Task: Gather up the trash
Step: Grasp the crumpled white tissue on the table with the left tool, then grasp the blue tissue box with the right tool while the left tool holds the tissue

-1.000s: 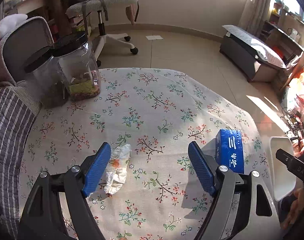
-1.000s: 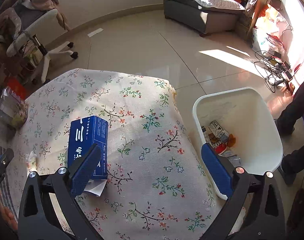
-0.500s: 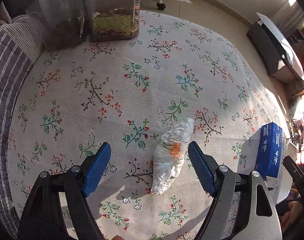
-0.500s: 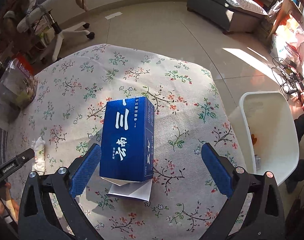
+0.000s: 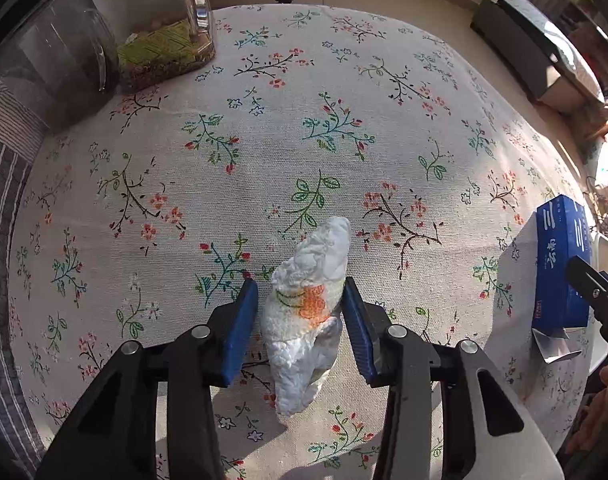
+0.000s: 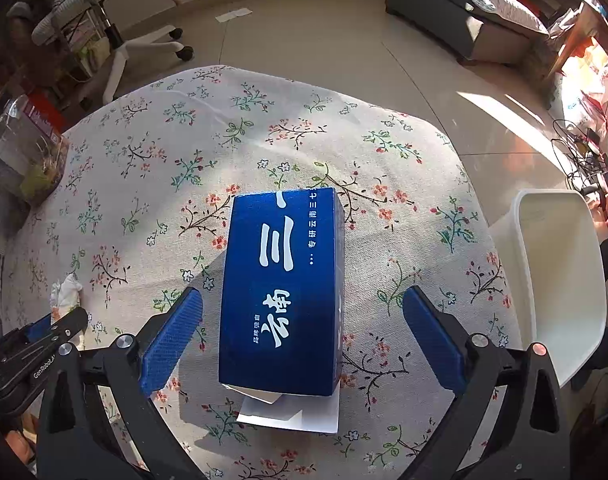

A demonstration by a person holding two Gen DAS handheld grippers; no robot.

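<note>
Left tool (image 5: 300, 320) pads nearly closed around the wad (image 5: 308, 312), right pad touching, left just off it; wad lies near the surface's (image 5: 264, 140) near edge. Right tool (image 6: 302, 332) wide open, straddling the box (image 6: 282, 288) mid-surface. Bin (image 6: 560, 280) off the right edge.

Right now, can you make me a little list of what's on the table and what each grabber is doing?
table: covered by a flowery tablecloth
trash one: crumpled tissue, white with an orange patch, lying on the cloth
trash two: blue box, lying flat, its near flap open
left gripper: fingers on both sides of the tissue, nearly closed on it
right gripper: wide open, fingers either side of the blue box, not touching
bin: white bin past the table's right edge
also there: clear jars at the far left corner
</note>
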